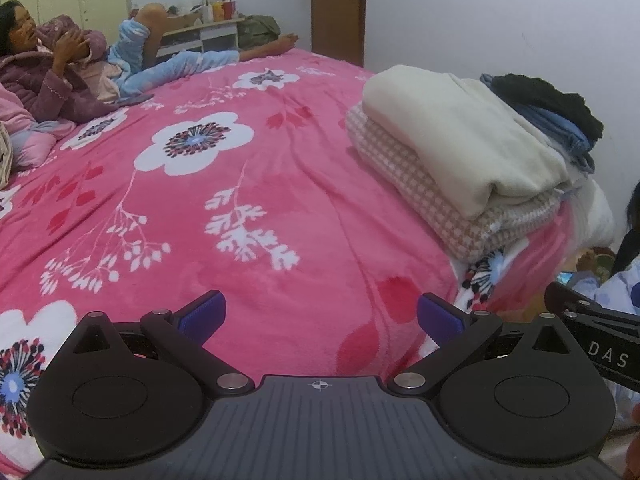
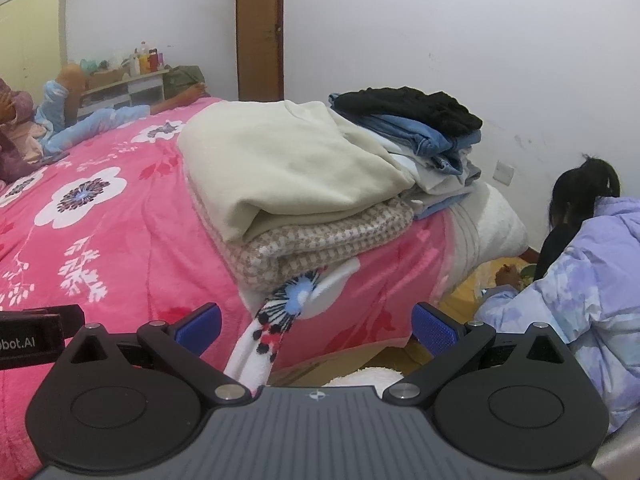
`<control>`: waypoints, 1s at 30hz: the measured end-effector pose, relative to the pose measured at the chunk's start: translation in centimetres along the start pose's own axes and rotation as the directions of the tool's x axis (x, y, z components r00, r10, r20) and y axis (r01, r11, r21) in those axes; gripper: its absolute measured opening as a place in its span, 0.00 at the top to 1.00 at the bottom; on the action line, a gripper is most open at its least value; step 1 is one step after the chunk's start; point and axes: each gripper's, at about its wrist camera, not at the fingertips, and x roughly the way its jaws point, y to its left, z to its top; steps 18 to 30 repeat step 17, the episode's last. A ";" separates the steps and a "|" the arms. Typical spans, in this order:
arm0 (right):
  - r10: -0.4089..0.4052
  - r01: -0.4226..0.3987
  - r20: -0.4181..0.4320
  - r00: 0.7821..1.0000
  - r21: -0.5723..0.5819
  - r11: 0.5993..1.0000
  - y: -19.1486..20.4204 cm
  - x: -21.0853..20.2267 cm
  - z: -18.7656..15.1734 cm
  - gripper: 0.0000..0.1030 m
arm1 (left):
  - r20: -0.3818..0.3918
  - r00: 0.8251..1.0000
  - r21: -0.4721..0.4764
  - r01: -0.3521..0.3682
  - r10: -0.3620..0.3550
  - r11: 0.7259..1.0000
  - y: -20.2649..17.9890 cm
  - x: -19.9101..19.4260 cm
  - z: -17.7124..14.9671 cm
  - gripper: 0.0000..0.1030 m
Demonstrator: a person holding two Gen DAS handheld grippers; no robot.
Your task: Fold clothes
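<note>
1. The left gripper point(image 1: 322, 314), black with blue ribbed pads, hangs over the near part of the bed with its jaws spread wide and nothing between them; only pink cover shows in the gap.
2. The right gripper point(image 2: 318, 322), of the same build, hangs off the bed's near right corner, its jaws equally wide apart and holding nothing; a drooping flap of the cover lies in the gap below it.
3. In the left wrist view the right gripper's black body shows at the right edge, just beside the left one.
4. The pink fleece bed cover with white flowers point(image 1: 248, 208) spreads over the whole bed.
5. A stack of folded clothes sits along the bed's right edge near that corner: a cream fleece garment point(image 2: 288, 160) lies on top of a beige-and-white checked blanket point(image 2: 320, 240).
6. Touching it behind, blue denim pieces point(image 2: 432, 136) carry a black knitted garment point(image 2: 412, 108) on top.
7. A woman in a purple robe and blue pyjamas point(image 1: 60, 68) reclines at the bed's far left corner.
8. A dark-haired person in a lilac padded jacket point(image 2: 592, 256) crouches on the floor beside the bed's right edge.
</note>
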 end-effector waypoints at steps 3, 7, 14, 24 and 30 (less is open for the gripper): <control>-0.002 0.002 0.001 1.000 0.003 1.000 -0.1 -0.1 0.0 0.00 | 0.001 1.000 0.002 0.002 -0.002 1.000 -0.2 0.0 0.0 0.00; -0.004 0.004 0.000 1.000 0.006 1.000 -0.2 -0.1 -0.1 0.00 | -0.002 1.000 0.003 0.001 -0.001 1.000 -0.2 0.0 -0.1 0.00; -0.002 0.002 -0.003 1.000 0.006 1.000 -0.2 0.0 -0.2 0.00 | -0.002 1.000 0.000 -0.001 0.001 1.000 -0.2 -0.1 0.0 0.00; -0.003 0.003 -0.002 1.000 0.007 1.000 -0.1 -0.1 -0.3 0.00 | -0.003 1.000 0.000 -0.002 0.002 1.000 -0.3 0.0 -0.1 0.00; -0.003 0.003 -0.002 1.000 0.007 1.000 -0.1 -0.1 -0.3 0.00 | -0.003 1.000 0.000 -0.002 0.002 1.000 -0.3 0.0 -0.1 0.00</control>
